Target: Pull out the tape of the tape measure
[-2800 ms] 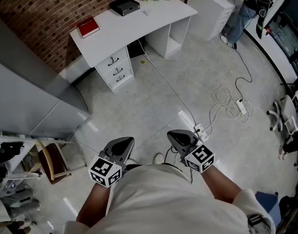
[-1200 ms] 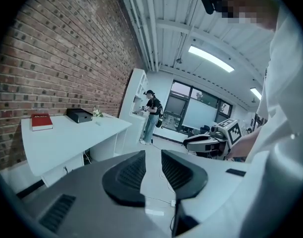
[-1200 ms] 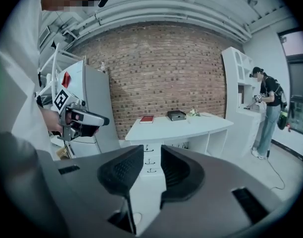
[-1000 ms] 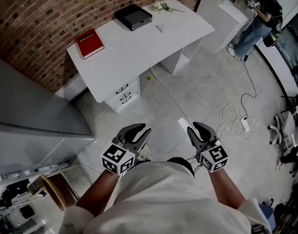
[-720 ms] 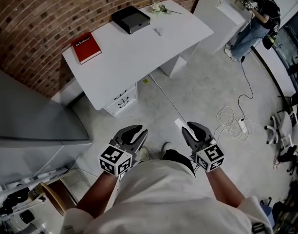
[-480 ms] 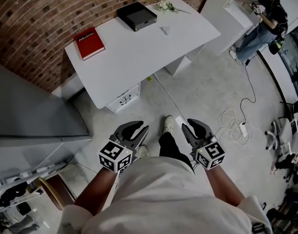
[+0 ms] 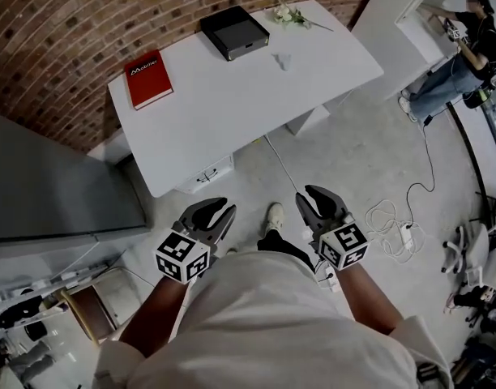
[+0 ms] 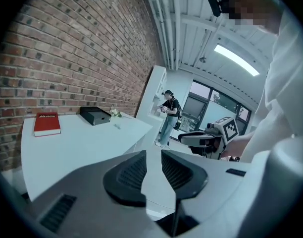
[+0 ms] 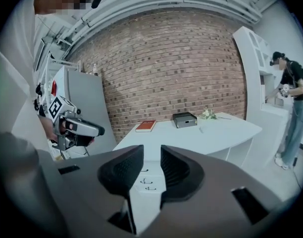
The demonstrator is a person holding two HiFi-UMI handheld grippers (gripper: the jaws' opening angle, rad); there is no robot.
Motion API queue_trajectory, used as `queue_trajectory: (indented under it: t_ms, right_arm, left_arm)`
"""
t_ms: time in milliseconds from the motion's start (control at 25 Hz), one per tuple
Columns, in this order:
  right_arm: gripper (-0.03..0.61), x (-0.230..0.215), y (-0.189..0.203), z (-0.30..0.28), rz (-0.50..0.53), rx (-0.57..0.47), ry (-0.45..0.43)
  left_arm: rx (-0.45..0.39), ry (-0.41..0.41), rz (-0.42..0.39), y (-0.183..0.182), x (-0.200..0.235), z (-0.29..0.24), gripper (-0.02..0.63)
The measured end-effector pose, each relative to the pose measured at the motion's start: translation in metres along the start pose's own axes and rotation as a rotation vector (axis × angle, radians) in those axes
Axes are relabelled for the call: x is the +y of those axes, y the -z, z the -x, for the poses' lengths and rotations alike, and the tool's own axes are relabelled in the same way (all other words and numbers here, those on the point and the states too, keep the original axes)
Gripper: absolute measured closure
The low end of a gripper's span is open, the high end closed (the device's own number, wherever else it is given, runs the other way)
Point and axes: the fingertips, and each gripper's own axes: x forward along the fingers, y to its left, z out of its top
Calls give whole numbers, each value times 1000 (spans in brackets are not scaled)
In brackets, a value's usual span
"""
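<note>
A red-brown brick wall (image 7: 86, 14) closes the far side of the room. In front of it a large white table (image 7: 232, 104) with a curved edge stands on the pale grey floor (image 7: 353, 152). The person who wears the camera stands on this floor, near the front edge of the table, in a light shirt. Both bare forearms are held forward at about waist height, the left forearm (image 7: 155, 318) and the right forearm (image 7: 369, 306) almost parallel and well apart. Each hand carries a grey tool with a marker cube. The left tool (image 7: 215, 211) and the right tool (image 7: 311, 198) both point toward the table and a little downward, side by side at the same height. In the left gripper view and the right gripper view the two dark ribbed jaws of each tool stand slightly spread, with a narrow gap, and only the table and the floor show through this gap. One light shoe (image 7: 274, 215) shows between the tools. On the table lie a flat red book (image 7: 147, 79) at the left, a black rectangular box (image 7: 235, 32) near the wall, a small sprig of white flowers (image 7: 287, 12) and a small pale object (image 7: 284, 58) just beside the box. This object is too small to tell whether it is the tape measure, and both tools are well apart from it.
</note>
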Motion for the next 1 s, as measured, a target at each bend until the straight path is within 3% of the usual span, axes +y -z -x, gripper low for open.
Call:
queue_trajectory:
  t_ms: [280, 560, 1000]
  right_arm:
    - [490, -96, -18, -21, 24, 23, -25]
    - [490, -176, -26, -44, 21, 20, -24]
    - [489, -242, -17, -99, 22, 44, -19]
  left_arm:
    - [-21, -33, -18, -51, -1, -81, 526]
    - [-15, -84, -16, -76, -1, -144, 526]
    - [-4, -106, 3, -97, 11, -195, 528]
